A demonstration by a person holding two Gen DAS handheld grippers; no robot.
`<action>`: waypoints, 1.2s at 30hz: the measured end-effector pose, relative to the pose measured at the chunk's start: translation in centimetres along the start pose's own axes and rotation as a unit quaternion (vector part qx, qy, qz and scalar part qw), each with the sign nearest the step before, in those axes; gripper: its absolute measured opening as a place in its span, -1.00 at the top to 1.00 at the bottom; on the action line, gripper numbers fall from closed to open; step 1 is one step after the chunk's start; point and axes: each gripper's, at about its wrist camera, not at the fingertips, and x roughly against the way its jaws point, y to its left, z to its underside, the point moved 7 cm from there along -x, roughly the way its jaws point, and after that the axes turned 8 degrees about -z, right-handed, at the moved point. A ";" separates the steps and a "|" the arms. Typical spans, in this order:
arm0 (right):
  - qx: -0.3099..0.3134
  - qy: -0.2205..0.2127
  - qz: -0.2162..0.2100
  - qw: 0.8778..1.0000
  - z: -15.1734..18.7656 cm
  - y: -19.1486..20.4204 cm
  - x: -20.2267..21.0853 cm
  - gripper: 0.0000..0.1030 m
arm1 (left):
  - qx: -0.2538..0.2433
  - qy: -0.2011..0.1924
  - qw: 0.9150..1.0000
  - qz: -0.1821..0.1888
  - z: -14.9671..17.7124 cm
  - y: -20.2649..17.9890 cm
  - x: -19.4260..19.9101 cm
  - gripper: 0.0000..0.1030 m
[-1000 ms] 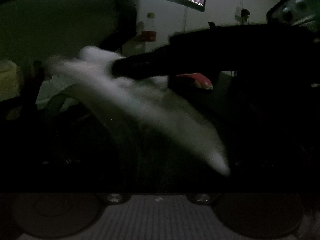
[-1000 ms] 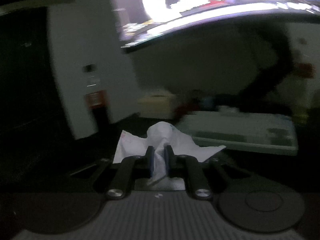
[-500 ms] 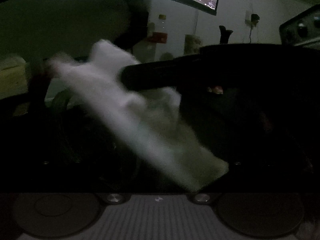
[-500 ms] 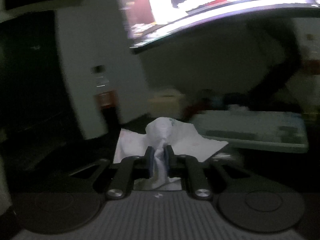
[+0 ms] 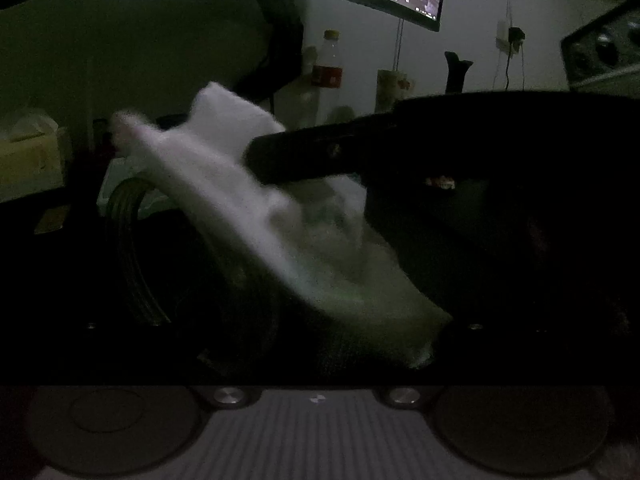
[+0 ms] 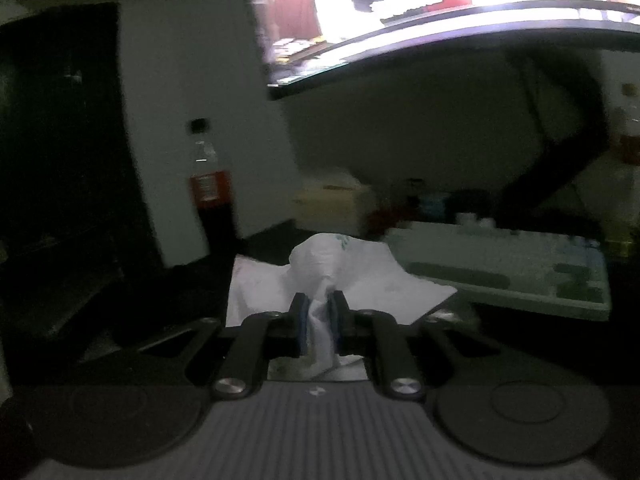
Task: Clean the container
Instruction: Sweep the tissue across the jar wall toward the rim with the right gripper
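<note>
The scene is very dark. My right gripper (image 6: 319, 316) is shut on a crumpled white tissue (image 6: 336, 272), which fans out ahead of the fingers. In the left wrist view the same tissue (image 5: 248, 200) hangs blurred in front of the camera, with my right gripper's dark body (image 5: 360, 148) reaching in from the right. A clear ridged container (image 5: 132, 240) shows faintly at lower left, behind and under the tissue. My left gripper's fingers are lost in the dark, so I cannot tell their state or whether they hold the container.
A curved monitor (image 6: 440, 8) glows above the desk. A white keyboard (image 6: 508, 268) lies at right. A cola bottle (image 6: 210, 200) stands by the wall at left, another bottle (image 5: 330, 68) by the monitor stand. A yellowish box (image 5: 28, 152) sits at far left.
The tissue and my right gripper have shifted up and right in the left wrist view, sweeping across the container. The right wrist view has panned slightly, showing the cola bottle more clearly.
</note>
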 end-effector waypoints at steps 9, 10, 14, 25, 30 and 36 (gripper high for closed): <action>0.018 -0.003 0.041 0.999 -0.2 -0.3 0.0 0.64 | 0.002 -0.005 1.000 -0.007 0.2 1.5 -0.7 -1.00; 0.017 -0.002 0.007 1.000 0.1 0.8 0.0 0.64 | 0.005 -0.005 1.000 -0.005 0.2 1.7 -0.6 -1.00; 0.030 0.004 -0.025 0.999 0.4 2.1 -0.1 0.69 | 0.011 -0.006 1.000 -0.001 0.8 1.6 0.3 -1.00; 0.008 -0.007 0.036 0.999 0.1 -0.8 0.7 0.70 | 0.005 -0.005 1.000 -0.012 1.4 3.3 0.9 -1.00; 0.017 0.001 -0.030 0.999 0.7 0.9 0.8 0.70 | 0.005 -0.006 1.000 -0.013 1.2 4.6 1.0 -1.00; -0.037 -0.003 0.064 0.997 0.1 -3.9 1.3 0.71 | 0.006 -0.006 1.000 -0.025 2.1 4.3 1.6 -1.00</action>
